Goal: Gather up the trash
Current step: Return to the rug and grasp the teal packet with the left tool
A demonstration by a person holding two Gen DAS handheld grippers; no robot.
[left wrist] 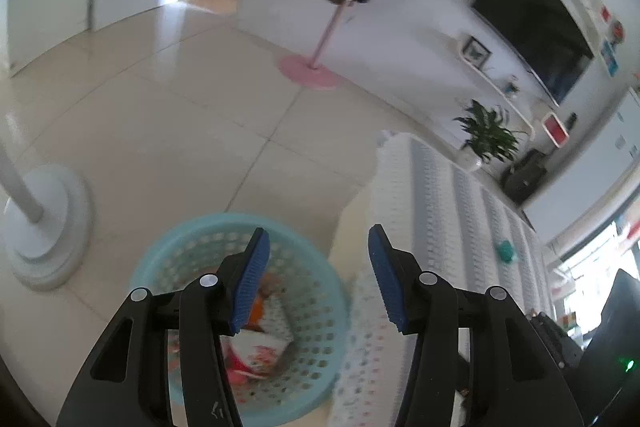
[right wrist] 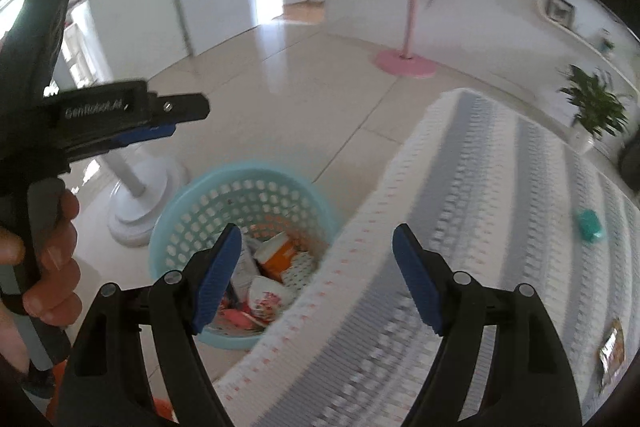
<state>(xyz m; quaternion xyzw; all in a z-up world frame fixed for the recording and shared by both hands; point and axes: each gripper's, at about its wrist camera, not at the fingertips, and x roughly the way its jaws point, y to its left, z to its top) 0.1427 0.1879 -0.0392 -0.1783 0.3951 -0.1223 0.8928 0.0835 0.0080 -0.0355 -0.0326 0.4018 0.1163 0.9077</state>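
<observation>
A light blue perforated basket (left wrist: 188,247) stands on the tiled floor by the table's corner; it also shows in the right wrist view (right wrist: 208,203). It holds trash: an orange carton (right wrist: 282,253), a white paper cup with red print (right wrist: 266,297) and other wrappers. My left gripper (left wrist: 318,277) is open and empty above the basket's right rim. My right gripper (right wrist: 318,277) is open and empty over the table edge beside the basket. The left gripper (right wrist: 160,119) appears from the side in the right wrist view, held by a hand. A teal object (right wrist: 590,225) and a small wrapper (right wrist: 610,347) lie on the table.
The table has a white and grey patterned cloth (right wrist: 480,227). A white fan base (left wrist: 44,227) stands left of the basket. A pink coat stand (left wrist: 310,69) with hanging bags stands farther off. A potted plant (left wrist: 486,133) and a TV (left wrist: 528,27) are along the wall.
</observation>
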